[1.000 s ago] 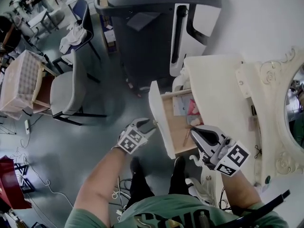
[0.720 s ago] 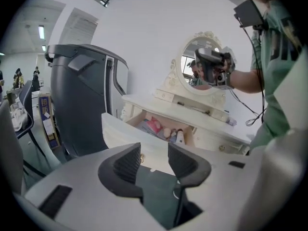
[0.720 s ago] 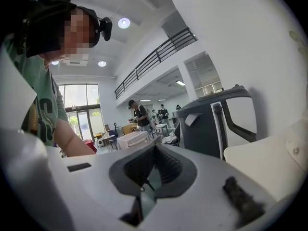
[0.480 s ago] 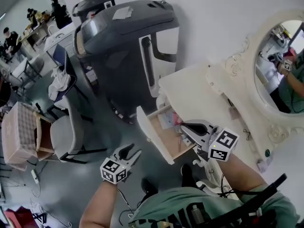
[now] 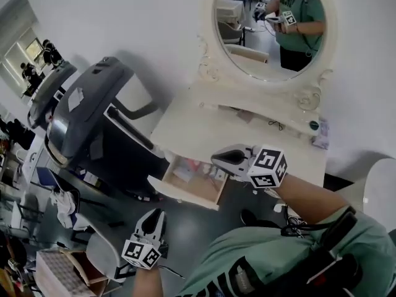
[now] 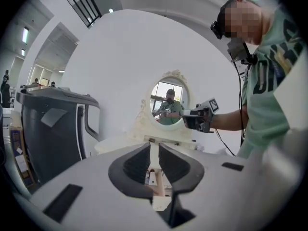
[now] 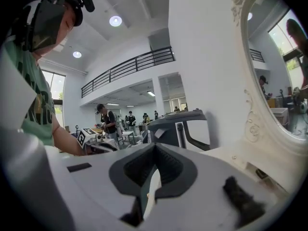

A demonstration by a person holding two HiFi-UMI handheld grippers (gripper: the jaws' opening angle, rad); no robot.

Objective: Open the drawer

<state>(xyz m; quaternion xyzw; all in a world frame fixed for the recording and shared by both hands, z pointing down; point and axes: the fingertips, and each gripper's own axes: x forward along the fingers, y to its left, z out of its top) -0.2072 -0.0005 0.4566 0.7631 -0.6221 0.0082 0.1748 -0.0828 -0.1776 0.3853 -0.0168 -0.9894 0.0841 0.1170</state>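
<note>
Drawer (image 5: 193, 183), pale wood inside, juts from the white dressing table (image 5: 198, 125) in the head view, one corner hidden behind the right gripper (image 5: 218, 158). In its own view the left gripper (image 6: 154, 146) shows ribbed jaws that have just been closing to an empty slit. The right gripper view shows jaws met on nothing.

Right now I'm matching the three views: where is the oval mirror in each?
Head view: oval mirror, top centre.
Left gripper view: oval mirror, centre.
Right gripper view: oval mirror, right edge.
Shared landmark: grey machine, left of it in all three.
</note>
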